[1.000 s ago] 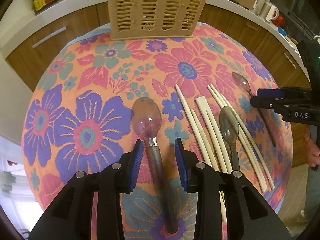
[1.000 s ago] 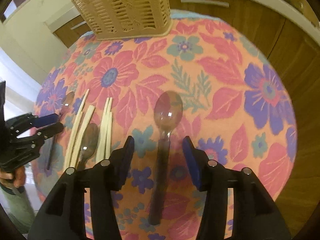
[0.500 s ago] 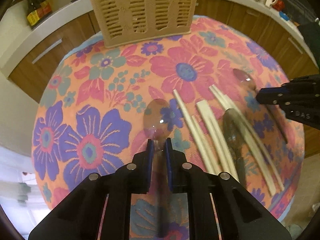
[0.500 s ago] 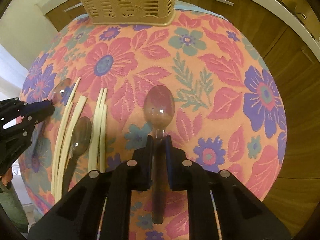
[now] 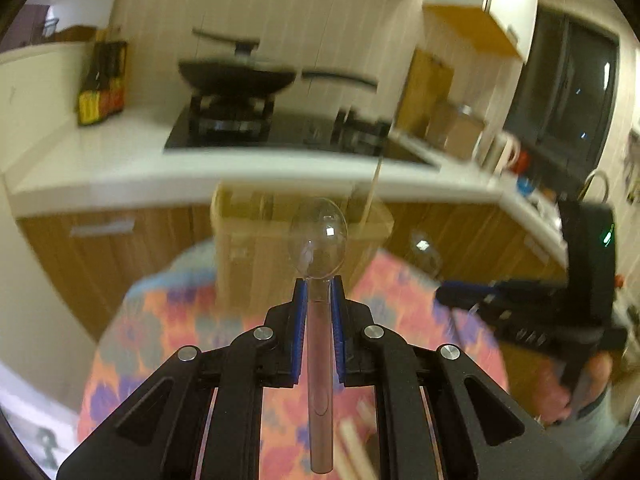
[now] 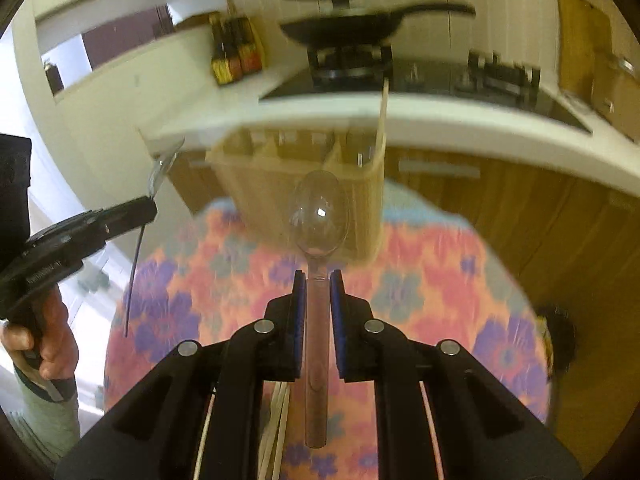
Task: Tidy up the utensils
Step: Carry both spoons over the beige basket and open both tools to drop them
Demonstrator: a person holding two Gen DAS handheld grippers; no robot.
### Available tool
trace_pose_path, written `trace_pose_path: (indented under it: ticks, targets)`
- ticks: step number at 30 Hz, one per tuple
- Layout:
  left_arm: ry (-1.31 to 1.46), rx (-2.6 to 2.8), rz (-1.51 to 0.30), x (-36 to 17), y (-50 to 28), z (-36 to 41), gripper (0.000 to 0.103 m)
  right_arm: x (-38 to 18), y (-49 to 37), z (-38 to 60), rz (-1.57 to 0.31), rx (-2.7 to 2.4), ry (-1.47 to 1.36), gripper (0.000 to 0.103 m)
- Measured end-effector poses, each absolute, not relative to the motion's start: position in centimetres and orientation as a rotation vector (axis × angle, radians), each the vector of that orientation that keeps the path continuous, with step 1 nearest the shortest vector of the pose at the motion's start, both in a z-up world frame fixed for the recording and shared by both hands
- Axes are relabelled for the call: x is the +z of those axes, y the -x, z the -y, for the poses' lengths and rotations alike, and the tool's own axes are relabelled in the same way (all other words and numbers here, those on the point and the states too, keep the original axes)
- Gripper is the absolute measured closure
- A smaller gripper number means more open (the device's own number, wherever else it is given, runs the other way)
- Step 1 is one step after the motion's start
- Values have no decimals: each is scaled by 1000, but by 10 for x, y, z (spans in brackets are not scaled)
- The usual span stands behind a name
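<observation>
Air is lying open between the floral-clothed surface and both raised tongs. Ahead, the beige slatted plastic basket is standing in the way, one pale chopstick sticking up from it. The white kitchen counter is blocking passage behind it.

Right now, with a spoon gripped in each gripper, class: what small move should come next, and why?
Probably carry both forward over the basket: the left gripper and right gripper each clamp a clear spoon, lifted off the cloth, short of the basket's compartments.
</observation>
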State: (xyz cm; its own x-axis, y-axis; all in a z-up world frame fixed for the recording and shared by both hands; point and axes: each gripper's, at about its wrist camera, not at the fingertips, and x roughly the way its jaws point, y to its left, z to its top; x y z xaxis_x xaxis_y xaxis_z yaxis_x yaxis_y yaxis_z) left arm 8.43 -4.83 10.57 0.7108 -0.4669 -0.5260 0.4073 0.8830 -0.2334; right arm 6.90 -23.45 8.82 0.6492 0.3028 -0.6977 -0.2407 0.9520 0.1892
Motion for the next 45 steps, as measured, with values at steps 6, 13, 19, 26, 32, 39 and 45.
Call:
trace_pose_path:
  ticks: [6,13,19,26,32,39,45]
  targets:
    - [144,-512,-477,142,-127,67,93,127,-108,236,-689,301,-97,93]
    - [178,-545,-338,149,-170,84,93,158,-150,239,-464,323,-161,93]
    - [200,-489,-267,137,-194,88,93,142,-178,236,-359,250,-158,93]
    - [267,-501,-237,112,-206,78,93,116,-189,240,-302,213,-167,93]
    - [253,-489,-217,100,-203,76,92,104,-182,236,-298,221,-157,93]
    - [257,-519,-272,92,-190,63,67,101,-156,241,-323,240,-158,54]
    - [303,-558,-317,102,-158,39,54,111,-112,255,-365,199,-152,54]
